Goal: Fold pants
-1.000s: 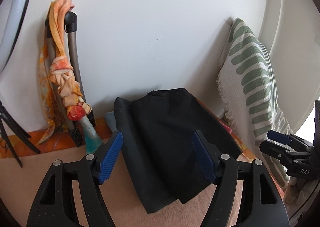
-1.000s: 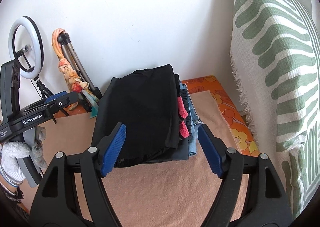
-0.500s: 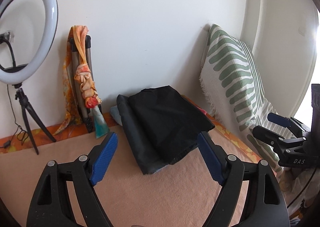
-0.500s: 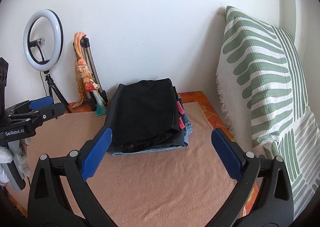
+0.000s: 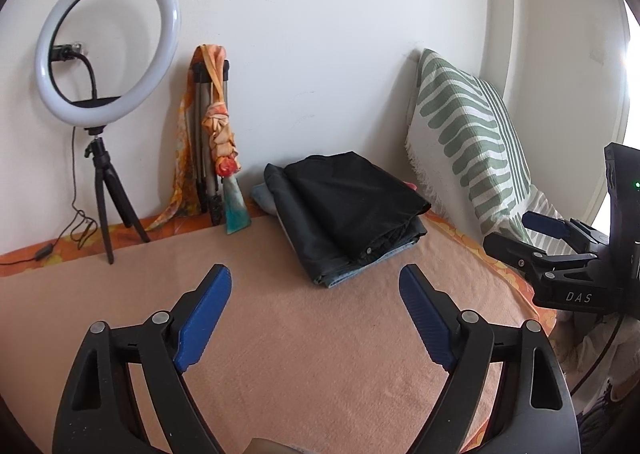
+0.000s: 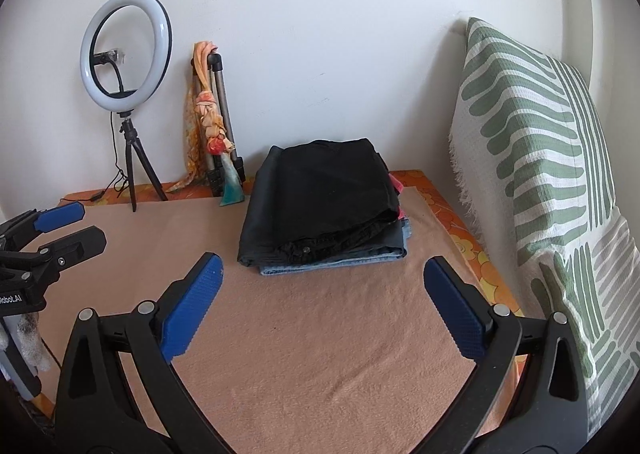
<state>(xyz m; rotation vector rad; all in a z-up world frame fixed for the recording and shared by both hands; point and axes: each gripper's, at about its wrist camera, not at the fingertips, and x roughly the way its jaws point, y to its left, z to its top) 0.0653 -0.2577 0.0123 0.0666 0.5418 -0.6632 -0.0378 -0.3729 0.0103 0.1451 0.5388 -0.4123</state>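
The folded black pants [image 6: 328, 194] lie atop a stack of folded clothes [image 6: 384, 254] at twelve o'clock on the peach blanket [image 6: 320, 354]. Left gripper [image 5: 316, 314] and right gripper [image 6: 322, 302] hang near, jaws apart and empty, the left's having just widened.

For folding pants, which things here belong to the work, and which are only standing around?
Belongs to the job:
- folded black pants, top of the stack
- other folded clothes under them
- peach blanket, the work surface
- left tool and right tool, both open, empty

Just standing about:
- ring light
- scarf-wrapped tripod
- green-striped pillow
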